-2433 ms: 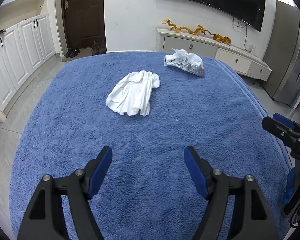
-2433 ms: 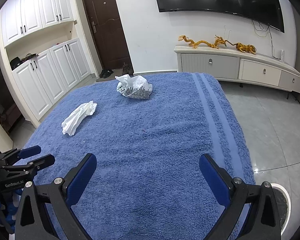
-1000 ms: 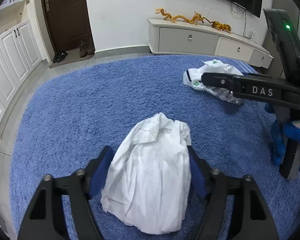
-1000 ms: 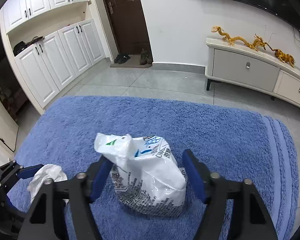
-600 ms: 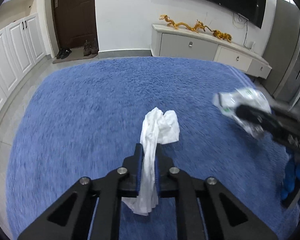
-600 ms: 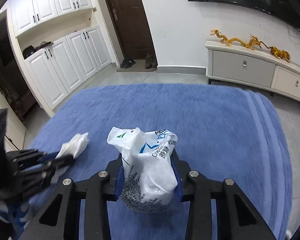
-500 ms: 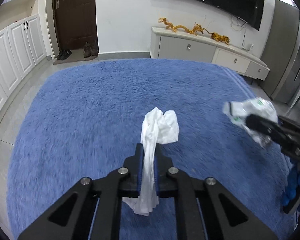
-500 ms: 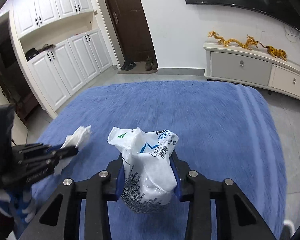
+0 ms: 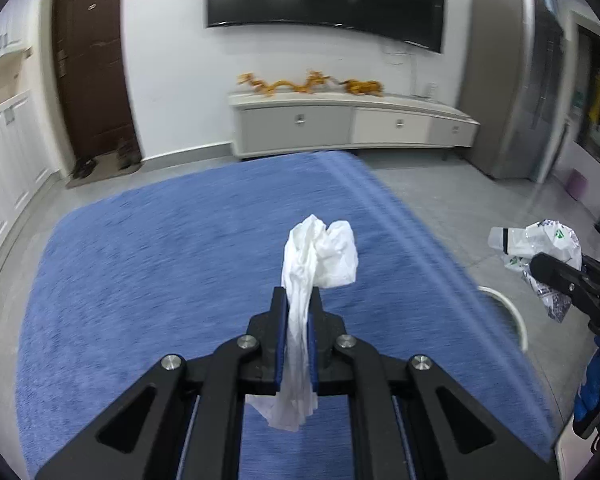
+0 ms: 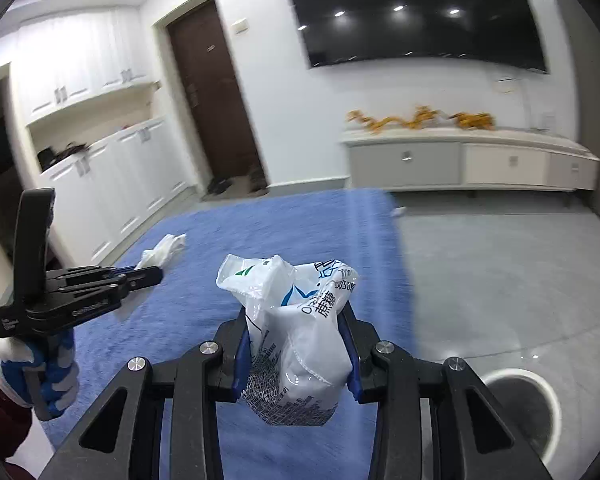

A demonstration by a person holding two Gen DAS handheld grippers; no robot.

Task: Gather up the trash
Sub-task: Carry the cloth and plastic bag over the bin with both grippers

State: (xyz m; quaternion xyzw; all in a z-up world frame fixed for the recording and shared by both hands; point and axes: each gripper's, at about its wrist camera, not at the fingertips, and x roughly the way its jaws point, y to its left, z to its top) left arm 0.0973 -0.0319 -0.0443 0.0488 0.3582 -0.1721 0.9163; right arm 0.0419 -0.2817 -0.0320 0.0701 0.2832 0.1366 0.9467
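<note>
Your left hand-held gripper [image 9: 296, 332] is clamped nearly closed on a crumpled white tissue [image 9: 316, 256], which hangs clear above the blue fluffy towel covering the table [image 9: 160, 264]. Your right hand-held gripper [image 10: 296, 344] pinches a printed white plastic bag [image 10: 296, 320], squeezed between its blue pads and lifted off the cloth. Below and to its right, a round white-rimmed bin [image 10: 540, 388] stands on the grey floor. Beyond, a white cabinet [image 9: 340, 128] carries golden dragon figures [image 9: 308, 82].
</note>
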